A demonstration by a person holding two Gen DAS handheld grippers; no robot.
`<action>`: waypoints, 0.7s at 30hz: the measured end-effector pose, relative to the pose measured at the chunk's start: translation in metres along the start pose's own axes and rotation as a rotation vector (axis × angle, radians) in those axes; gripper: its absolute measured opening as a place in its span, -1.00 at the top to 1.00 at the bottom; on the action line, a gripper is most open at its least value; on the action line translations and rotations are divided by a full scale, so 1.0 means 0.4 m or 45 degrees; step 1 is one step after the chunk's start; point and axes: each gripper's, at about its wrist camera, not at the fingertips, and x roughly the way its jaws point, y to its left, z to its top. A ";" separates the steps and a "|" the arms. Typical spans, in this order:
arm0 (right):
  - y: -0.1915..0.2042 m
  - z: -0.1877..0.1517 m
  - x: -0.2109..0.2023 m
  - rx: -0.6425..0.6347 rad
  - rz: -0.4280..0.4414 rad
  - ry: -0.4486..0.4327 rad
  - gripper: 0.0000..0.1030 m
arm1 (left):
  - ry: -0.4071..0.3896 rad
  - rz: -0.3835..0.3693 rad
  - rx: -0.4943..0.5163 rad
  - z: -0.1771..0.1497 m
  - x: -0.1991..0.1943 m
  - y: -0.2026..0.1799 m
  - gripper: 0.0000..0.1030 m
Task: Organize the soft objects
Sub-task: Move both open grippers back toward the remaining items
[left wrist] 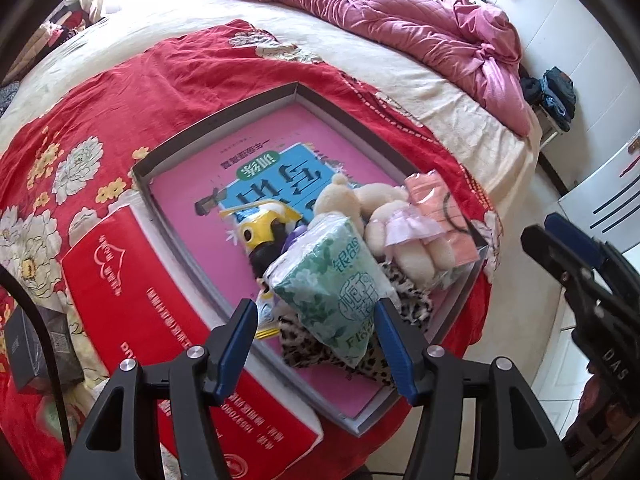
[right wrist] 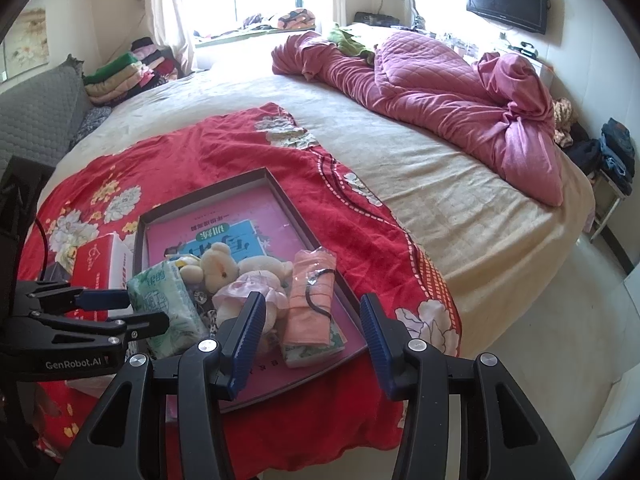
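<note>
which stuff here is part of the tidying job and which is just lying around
Part of the job: tissue pack, teddy bear, peach cloth packet, leopard-print fabric, shallow box.

Lying about: pink quilt, red carton, folded clothes pile, wall TV.

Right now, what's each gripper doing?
Left gripper: open, jaws around the tissue pack, not visibly clamped.
Right gripper: open, holding nothing.

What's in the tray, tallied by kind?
Tray contents:
Tissue pack: 1
Teddy bear: 1
Pink cloth pack: 1
Leopard cloth: 1
Book: 1
Total: 5
The yellow item under the tissue pack is too hidden to identify.
</note>
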 end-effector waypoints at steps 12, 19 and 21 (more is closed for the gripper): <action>0.015 0.013 -0.022 -0.013 0.011 -0.024 -0.02 | -0.043 -0.009 0.024 -0.002 -0.040 -0.008 -0.34; 0.012 0.016 -0.050 0.006 0.013 -0.042 -0.17 | -0.093 0.010 0.044 -0.007 -0.086 -0.025 -0.41; 0.015 0.015 -0.061 0.005 0.015 -0.051 -0.24 | -0.112 0.014 0.043 -0.012 -0.103 -0.027 -0.43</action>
